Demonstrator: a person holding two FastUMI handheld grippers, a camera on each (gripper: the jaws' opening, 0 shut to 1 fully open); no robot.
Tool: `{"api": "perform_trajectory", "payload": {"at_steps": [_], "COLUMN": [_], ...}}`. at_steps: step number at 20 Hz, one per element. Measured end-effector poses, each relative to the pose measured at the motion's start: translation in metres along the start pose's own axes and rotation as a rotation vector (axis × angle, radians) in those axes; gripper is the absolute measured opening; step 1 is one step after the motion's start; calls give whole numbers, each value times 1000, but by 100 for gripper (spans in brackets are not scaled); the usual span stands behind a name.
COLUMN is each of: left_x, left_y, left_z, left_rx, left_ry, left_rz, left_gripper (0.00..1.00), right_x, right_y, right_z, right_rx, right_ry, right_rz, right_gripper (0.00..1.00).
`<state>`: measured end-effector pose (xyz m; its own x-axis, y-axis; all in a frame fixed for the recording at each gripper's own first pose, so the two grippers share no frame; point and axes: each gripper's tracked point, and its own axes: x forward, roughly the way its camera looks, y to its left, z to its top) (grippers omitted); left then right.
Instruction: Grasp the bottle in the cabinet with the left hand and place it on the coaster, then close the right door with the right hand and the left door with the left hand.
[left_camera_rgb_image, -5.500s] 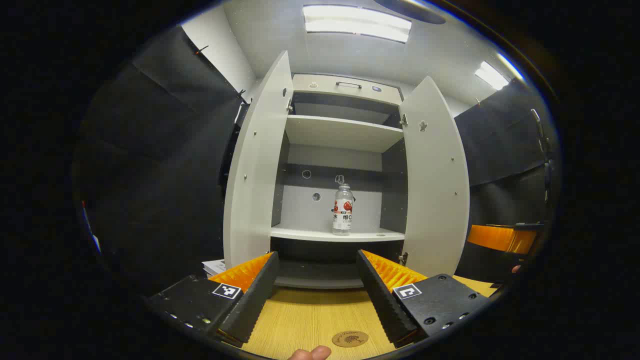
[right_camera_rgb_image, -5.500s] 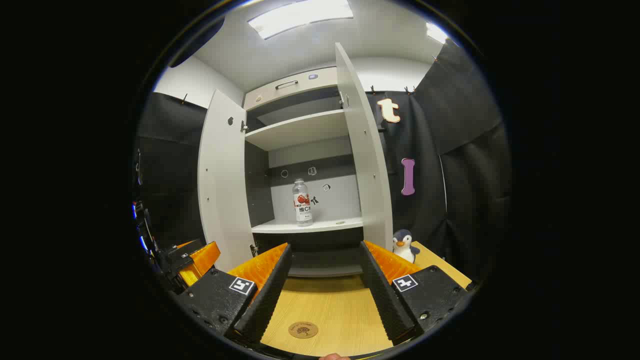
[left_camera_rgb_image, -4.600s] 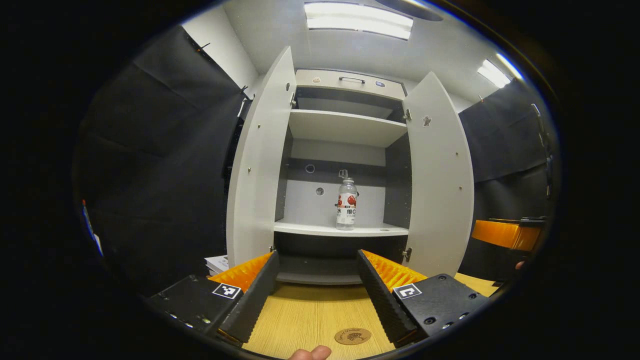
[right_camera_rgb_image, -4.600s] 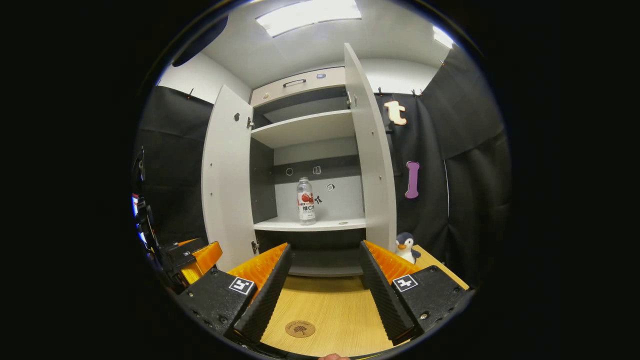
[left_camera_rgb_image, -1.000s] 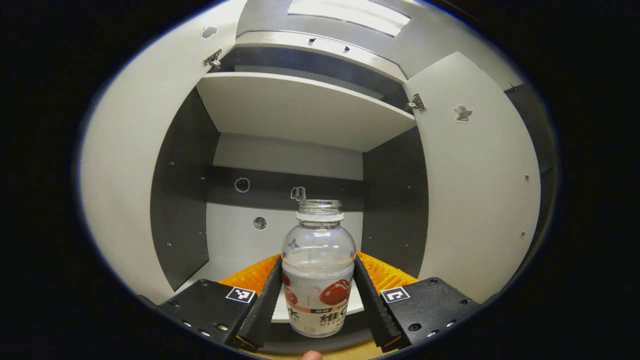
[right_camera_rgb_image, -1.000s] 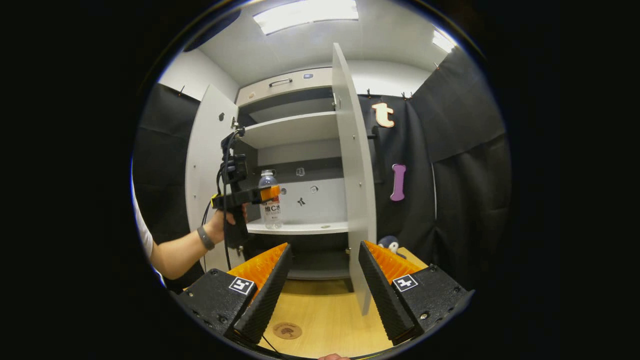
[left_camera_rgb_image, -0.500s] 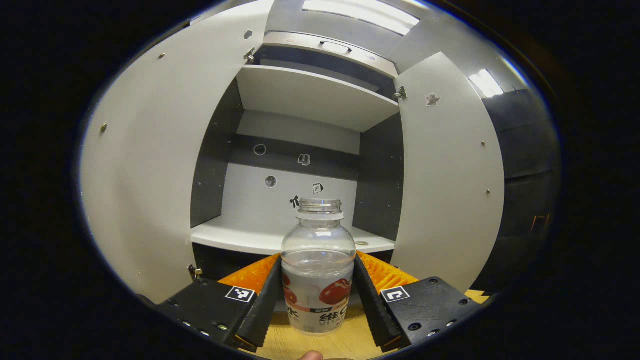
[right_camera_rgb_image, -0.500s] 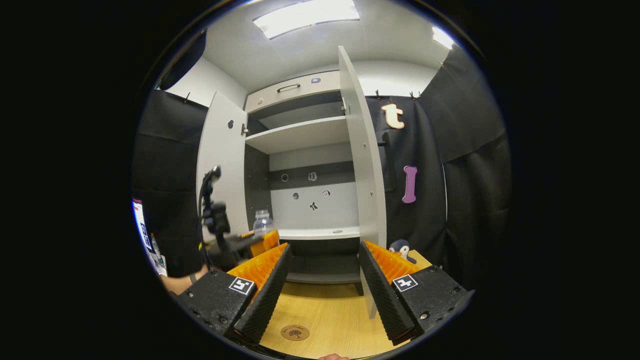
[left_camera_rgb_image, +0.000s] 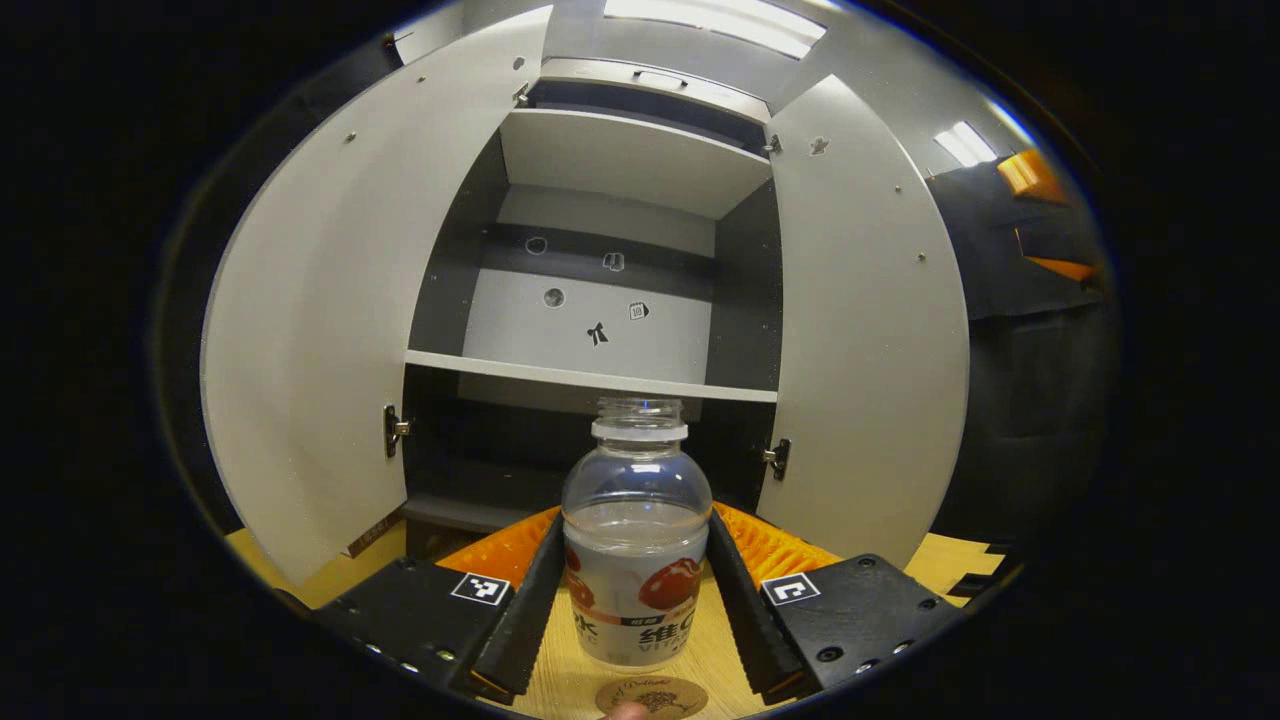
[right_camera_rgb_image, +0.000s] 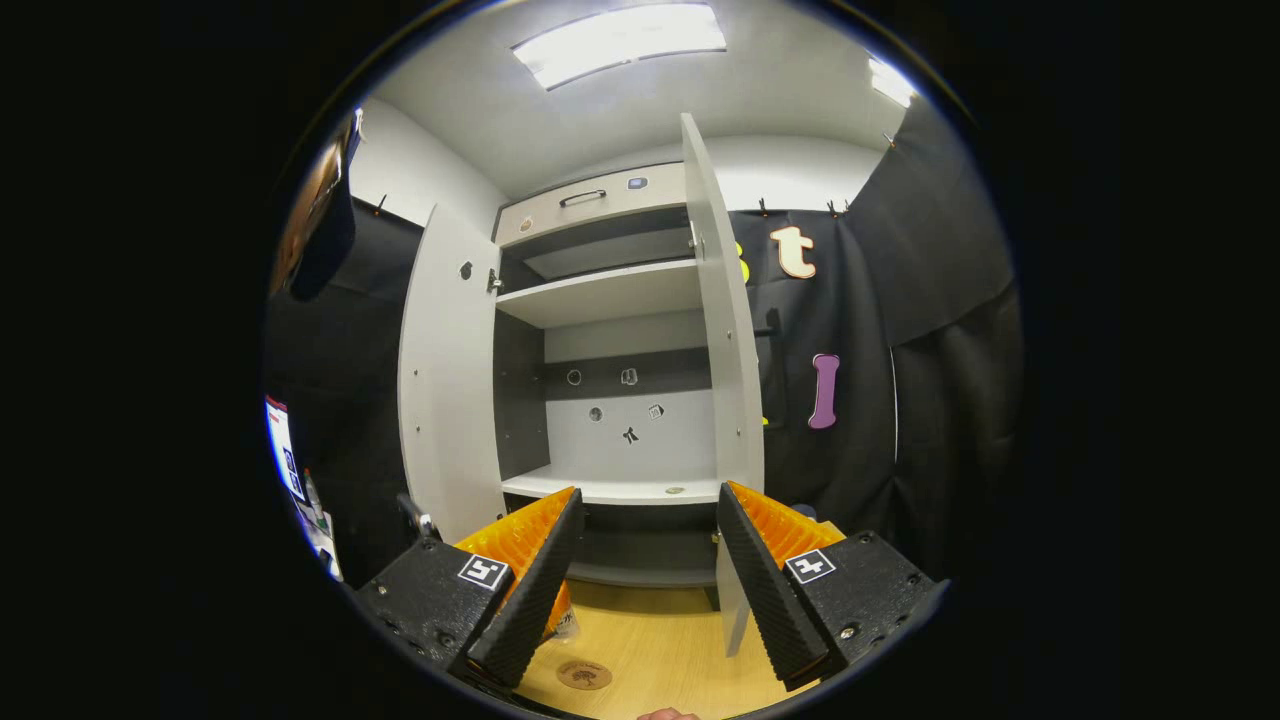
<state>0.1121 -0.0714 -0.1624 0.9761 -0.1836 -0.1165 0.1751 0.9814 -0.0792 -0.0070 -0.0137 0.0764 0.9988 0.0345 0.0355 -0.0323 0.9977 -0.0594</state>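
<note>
With both cabinet (right_camera_rgb_image: 600, 330) doors swung wide, your left gripper (left_camera_rgb_image: 632, 590) is clamped on the bottle (left_camera_rgb_image: 636, 545), both fingers pressing its sides. Bottle's upright, no cap, part-filled w/ clear liquid, just above the coaster (left_camera_rgb_image: 652, 695) on the wooden table (right_camera_rgb_image: 660, 640); can't tell if it touches. Cabinet shelves bare. Your right gripper (right_camera_rgb_image: 640, 570) hangs w/ fingers spread, nothing between them.

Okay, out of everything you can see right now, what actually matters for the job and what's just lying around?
Part of the job:
- bottle, clamped in the left gripper
- coaster on the wooden table
- left door and right door, both open
- right gripper, open with nothing between its fingers

Just lying about:
- stickers on the cabinet's back panel
- small round thing on the shelf
</note>
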Motion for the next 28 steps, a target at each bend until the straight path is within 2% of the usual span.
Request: {"api": "perform_trajectory", "payload": {"at_steps": [4, 11, 15, 25, 28], "left_x": [-11, -14, -15, -27, -28], "left_y": [-3, -10, -9, -10, -14], "left_z": [-46, -73, -90, -91, -92], "left_rx": [15, 86, 91, 81, 85], "left_ry": [40, 24, 36, 15, 15], "left_rz": [51, 78, 97, 111, 91], "left_gripper": [76, 75, 75, 75, 76], "right_x": [0, -1, 2, 12, 13], "right_y": [2, -3, -3, 4, 4], "right_z": [-1, -5, -11, -16, -19], "right_rx": [-12, -20, -31, -24, -22], "right_ry": [24, 48, 70, 93, 99], "right_rz": [-6, -23, -26, -10, -9], "right_gripper": [83, 83, 83, 83, 83]}}
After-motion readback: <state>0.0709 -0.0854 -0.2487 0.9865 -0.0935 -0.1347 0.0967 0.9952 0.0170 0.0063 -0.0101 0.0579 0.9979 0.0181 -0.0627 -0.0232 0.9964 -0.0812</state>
